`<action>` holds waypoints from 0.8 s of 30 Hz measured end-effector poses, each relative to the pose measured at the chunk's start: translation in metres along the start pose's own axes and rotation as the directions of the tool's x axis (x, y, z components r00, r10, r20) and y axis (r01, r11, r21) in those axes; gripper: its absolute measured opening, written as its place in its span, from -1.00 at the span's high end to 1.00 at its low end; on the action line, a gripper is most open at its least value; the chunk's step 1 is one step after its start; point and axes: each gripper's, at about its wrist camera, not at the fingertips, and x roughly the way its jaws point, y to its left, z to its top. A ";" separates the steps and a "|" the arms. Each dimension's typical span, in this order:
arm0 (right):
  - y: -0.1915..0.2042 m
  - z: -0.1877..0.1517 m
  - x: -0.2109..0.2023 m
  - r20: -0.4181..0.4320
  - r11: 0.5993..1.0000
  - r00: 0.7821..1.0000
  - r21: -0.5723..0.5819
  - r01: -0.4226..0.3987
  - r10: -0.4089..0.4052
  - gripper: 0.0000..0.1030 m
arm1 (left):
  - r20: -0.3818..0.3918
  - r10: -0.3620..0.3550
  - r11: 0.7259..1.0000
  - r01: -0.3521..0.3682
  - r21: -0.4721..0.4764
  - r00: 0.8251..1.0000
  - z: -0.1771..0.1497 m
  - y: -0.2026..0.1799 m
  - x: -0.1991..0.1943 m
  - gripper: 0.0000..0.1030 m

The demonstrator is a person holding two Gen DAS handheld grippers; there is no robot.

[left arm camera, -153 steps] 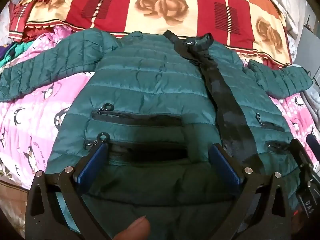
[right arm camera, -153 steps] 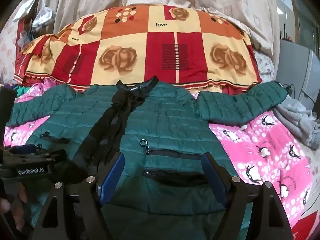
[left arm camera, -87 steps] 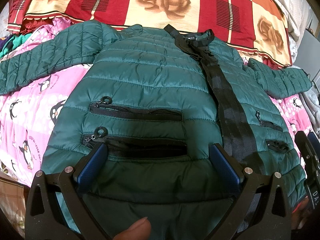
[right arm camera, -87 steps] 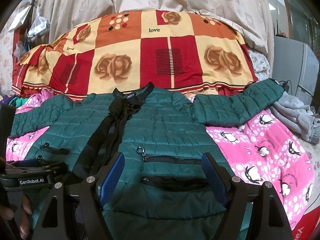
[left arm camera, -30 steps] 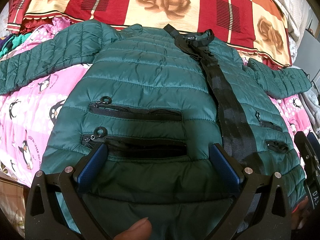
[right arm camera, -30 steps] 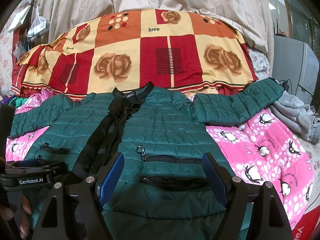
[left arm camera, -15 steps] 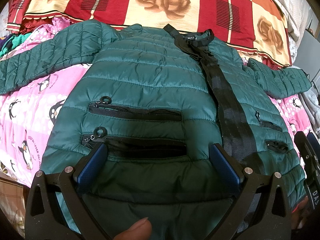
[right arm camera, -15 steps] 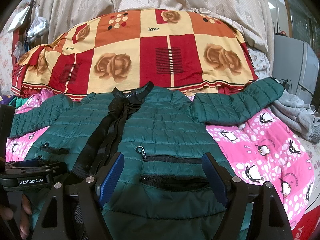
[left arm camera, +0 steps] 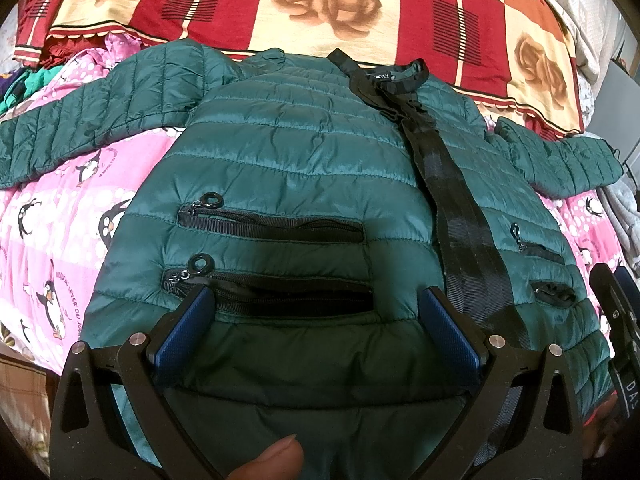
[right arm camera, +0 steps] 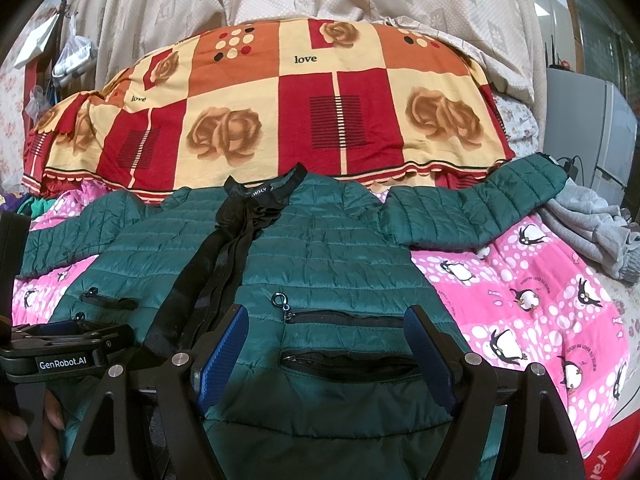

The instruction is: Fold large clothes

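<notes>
A dark green quilted puffer jacket [left arm camera: 288,168] lay front-up on a pink penguin-print bedsheet [left arm camera: 52,240], its collar at the far end against a red and cream rose-patterned blanket [right arm camera: 280,120] and its hem nearest the person. Its long axis ran from near to far, along the black zipper placket [left arm camera: 456,216], with the sleeves spread out to the left and right.

The left gripper [left arm camera: 316,332] hung over the hem on the left half, its blue-padded fingers [left arm camera: 180,332] spread wide and holding nothing, the lower zip pocket [left arm camera: 272,288] lying just beyond them. The right gripper [right arm camera: 324,356] sat likewise over the hem on the right half, fingers wide apart and empty. A grey garment [right arm camera: 588,228] was heaped at the far right, near the cuff of the right sleeve [right arm camera: 480,208].

Judging by this, folding had not yet begun. Each gripper was nearest its own hem corner and sleeve, so a fold across the long axis seemed the likelier start
</notes>
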 end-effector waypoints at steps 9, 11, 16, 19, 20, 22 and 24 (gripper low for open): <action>0.000 0.000 0.000 0.000 1.000 1.000 0.000 0.000 0.000 -0.50 | 0.001 0.002 1.000 -0.002 0.002 1.000 0.000 0.000 0.000 -0.99; 0.000 0.000 0.000 0.000 1.000 1.000 -0.001 0.000 0.000 -0.50 | 0.002 0.002 1.000 -0.002 0.002 1.000 0.000 0.000 0.000 -0.99; -0.001 0.000 0.000 0.000 1.000 1.000 -0.001 0.000 0.000 -0.51 | 0.002 0.003 1.000 -0.003 0.003 1.000 0.000 0.000 0.000 -0.99; -0.001 0.000 0.000 0.001 1.000 1.000 -0.001 0.000 0.000 -0.50 | 0.002 0.005 1.000 -0.005 0.005 1.000 0.000 0.000 0.000 -0.99; -0.001 0.000 0.000 0.002 1.000 1.000 0.000 0.000 0.000 -0.50 | 0.003 0.004 1.000 -0.004 0.005 1.000 0.000 0.000 0.000 -0.99; 0.000 0.000 0.000 -0.001 1.000 1.000 -0.001 0.000 0.000 -0.51 | 0.004 0.005 1.000 -0.005 0.005 1.000 0.000 0.000 0.000 -0.99; -0.001 0.000 0.000 0.000 1.000 1.000 -0.001 0.000 0.000 -0.50 | 0.004 0.007 1.000 -0.007 0.007 1.000 0.000 0.000 0.000 -0.99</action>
